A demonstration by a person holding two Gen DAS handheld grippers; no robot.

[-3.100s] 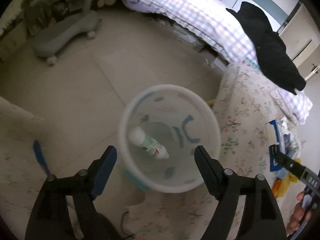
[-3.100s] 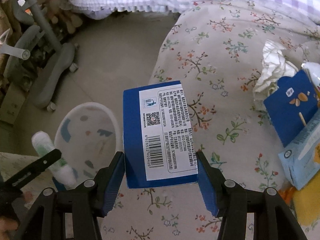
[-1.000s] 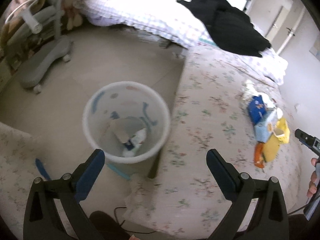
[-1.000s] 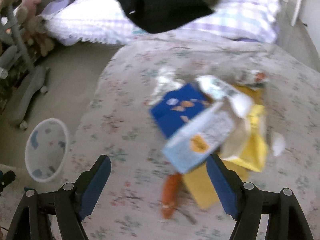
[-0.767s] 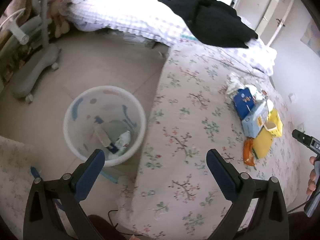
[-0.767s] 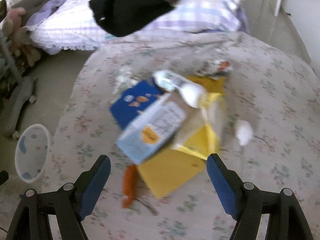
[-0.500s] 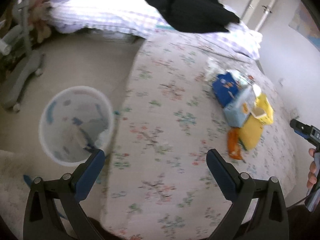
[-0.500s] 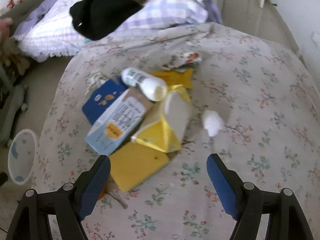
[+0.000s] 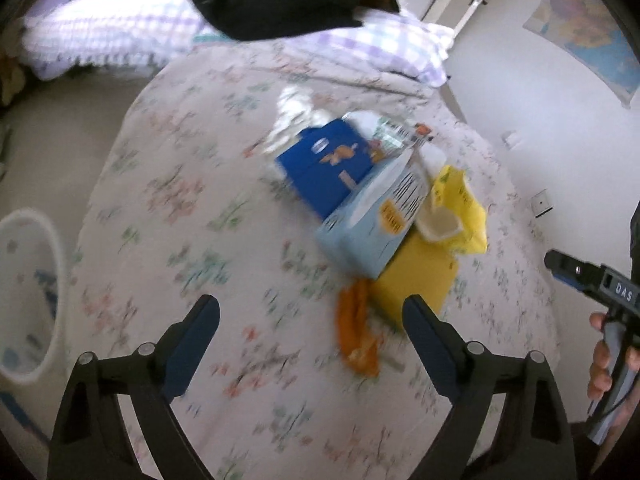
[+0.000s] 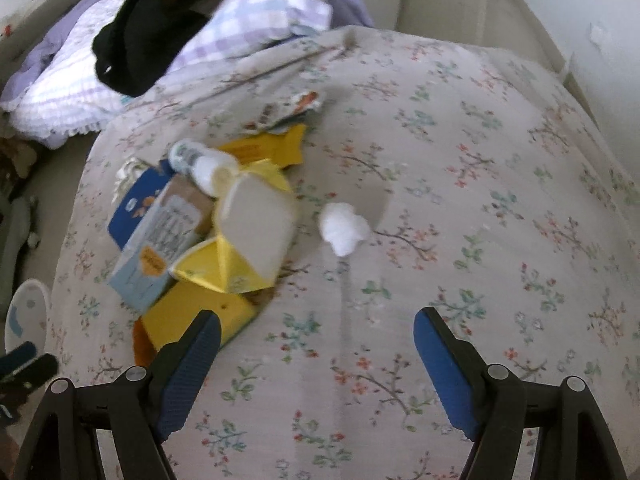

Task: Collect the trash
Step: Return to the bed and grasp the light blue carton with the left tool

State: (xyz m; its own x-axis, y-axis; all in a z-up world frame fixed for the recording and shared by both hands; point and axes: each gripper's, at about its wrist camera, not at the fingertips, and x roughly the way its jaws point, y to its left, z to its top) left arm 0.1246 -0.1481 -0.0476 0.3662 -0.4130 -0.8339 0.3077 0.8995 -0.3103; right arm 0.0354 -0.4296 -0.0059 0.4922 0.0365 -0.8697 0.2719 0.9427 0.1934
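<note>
1. Now, far left — the white bin point(image 9: 28, 292) sits on the floor beside the bed point(image 10: 460, 160), well apart from the litter.
2. Left claw point(image 9: 312, 320) hovers empty, jaws wide though just narrowing a touch, an orange wrapper point(image 9: 358, 332) lying below the gap.
3. Mid-bed, the trash heap: blue packet point(image 9: 324, 164), pale blue carton point(image 9: 372, 220), yellow box point(image 10: 240, 232).
4. Right claw point(image 10: 316, 340) — spread wide, nothing held — faces a white wad point(image 10: 344, 230).
5. Reaching step, I'd say; next comes lowering onto a piece and closing.
</note>
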